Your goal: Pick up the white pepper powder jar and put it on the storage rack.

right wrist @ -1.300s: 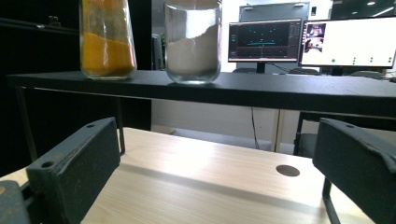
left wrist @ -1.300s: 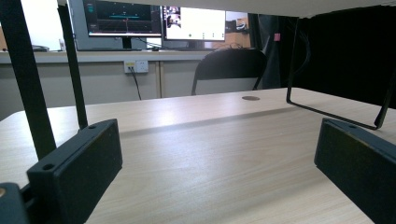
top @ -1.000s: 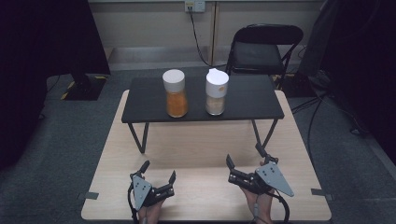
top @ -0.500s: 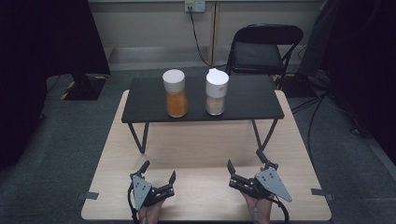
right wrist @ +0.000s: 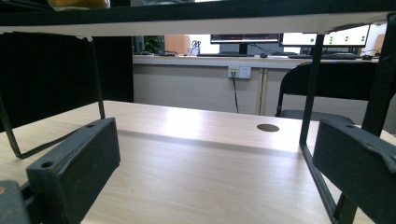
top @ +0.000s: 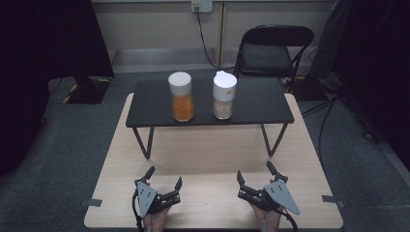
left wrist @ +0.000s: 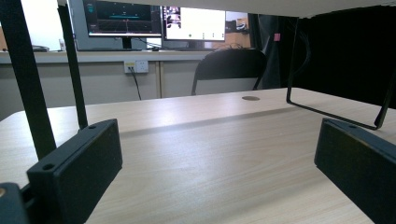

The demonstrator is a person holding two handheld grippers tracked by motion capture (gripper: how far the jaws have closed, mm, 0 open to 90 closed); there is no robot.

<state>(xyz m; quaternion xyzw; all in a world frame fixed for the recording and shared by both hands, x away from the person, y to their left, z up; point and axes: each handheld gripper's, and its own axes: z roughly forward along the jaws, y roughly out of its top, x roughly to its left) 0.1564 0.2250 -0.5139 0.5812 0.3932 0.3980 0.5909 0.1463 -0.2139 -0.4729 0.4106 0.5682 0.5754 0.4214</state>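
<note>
Left hand-held gripper (top: 164, 177) spread wide, orange-filled jar (top: 182, 96) — white lid, upright

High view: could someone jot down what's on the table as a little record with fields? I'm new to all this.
surface: light wooden table
raised shelf: small black stand on thin metal legs, at the far half of the table
left jar: white cap, orange contents, upright on the stand
right jar: white cap, pale contents, upright beside it, apart from it
left gripper: near the table's front edge, open, holding nothing
right gripper: near the front edge, open, holding nothing
behind the table: black folding chair
</note>
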